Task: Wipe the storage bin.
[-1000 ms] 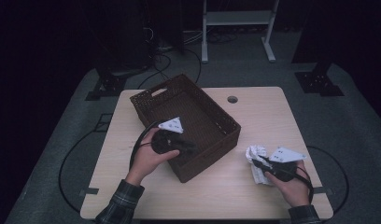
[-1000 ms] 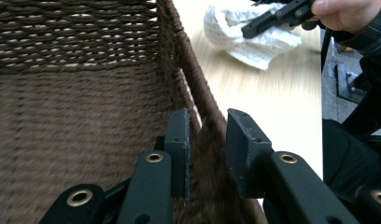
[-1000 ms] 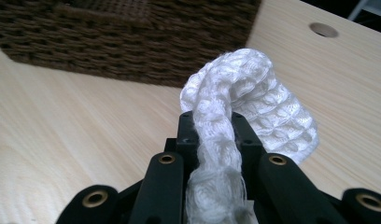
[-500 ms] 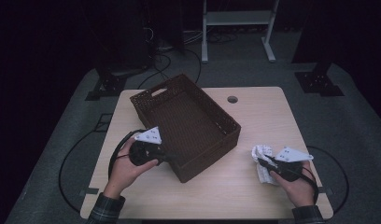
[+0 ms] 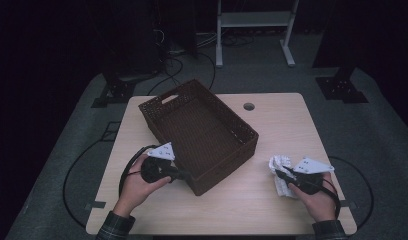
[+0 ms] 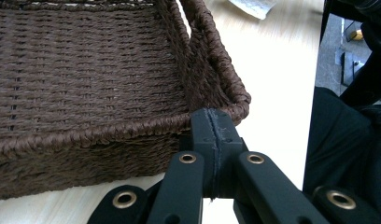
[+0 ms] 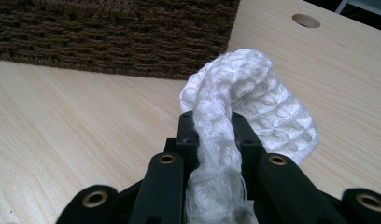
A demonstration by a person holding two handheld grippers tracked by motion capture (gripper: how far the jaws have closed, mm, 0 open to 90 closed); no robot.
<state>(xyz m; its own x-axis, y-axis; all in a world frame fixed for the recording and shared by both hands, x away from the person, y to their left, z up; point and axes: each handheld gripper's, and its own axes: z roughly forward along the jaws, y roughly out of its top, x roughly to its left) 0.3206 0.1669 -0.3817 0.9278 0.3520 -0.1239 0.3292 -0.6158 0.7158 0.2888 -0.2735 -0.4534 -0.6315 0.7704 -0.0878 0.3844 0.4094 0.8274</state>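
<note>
High view leaves both grips hard to read: the left gripper sits just at the near corner of the brown woven basket, the right gripper against a white cloth on the tabletop. Left gripper view shows its jaws clenched together on nothing, the basket corner just beyond them. Right gripper view shows the jaws grasping the knitted cloth, its lower end cut off below.
</note>
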